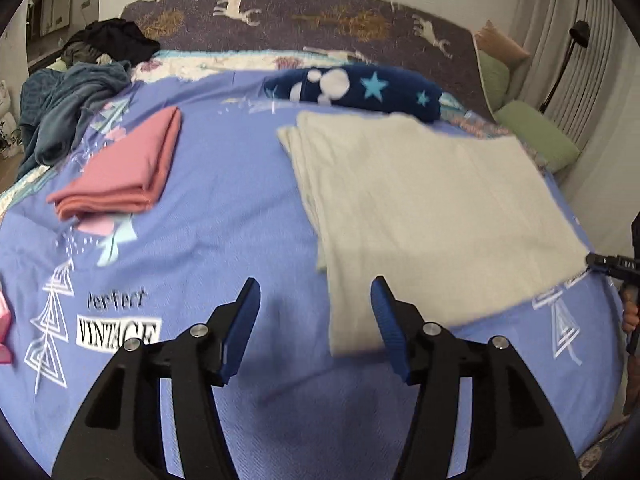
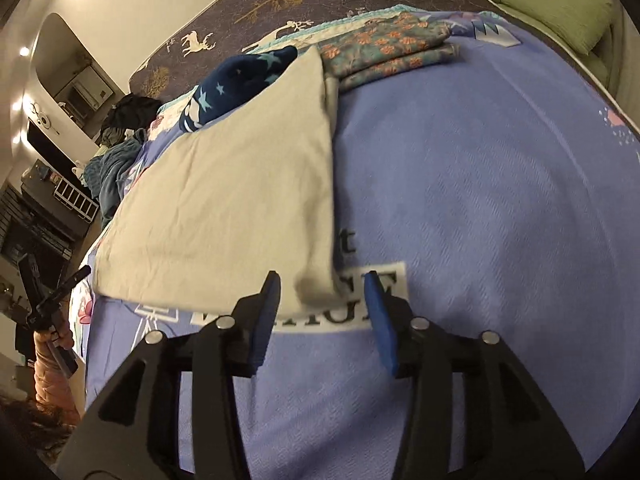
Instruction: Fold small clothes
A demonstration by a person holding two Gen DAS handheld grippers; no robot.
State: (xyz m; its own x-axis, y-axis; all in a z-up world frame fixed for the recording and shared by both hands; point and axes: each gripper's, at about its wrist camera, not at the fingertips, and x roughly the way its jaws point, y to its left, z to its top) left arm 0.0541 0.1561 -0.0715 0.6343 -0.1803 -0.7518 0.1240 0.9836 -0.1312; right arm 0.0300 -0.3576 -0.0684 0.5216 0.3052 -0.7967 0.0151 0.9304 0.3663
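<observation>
A cream cloth (image 1: 420,208), folded into a flat rectangle, lies on the blue bedspread (image 1: 224,216). My left gripper (image 1: 316,300) hovers open at the cloth's near left corner, its right finger over the cloth's edge and nothing pinched. In the right wrist view the same cream cloth (image 2: 240,200) reaches down to my right gripper (image 2: 324,292). That gripper is open, with the cloth's near right corner lying loose between the blue pads. The other gripper shows at each view's edge: the right one (image 1: 612,266), the left one (image 2: 52,300).
A folded pink cloth (image 1: 124,172) lies to the left, and a folded floral cloth (image 2: 384,48) beyond the cream one. A navy star-print garment (image 1: 360,88) sits behind it. Unfolded clothes (image 1: 72,96) are piled at the far left. Green pillows (image 2: 560,4) line the right side.
</observation>
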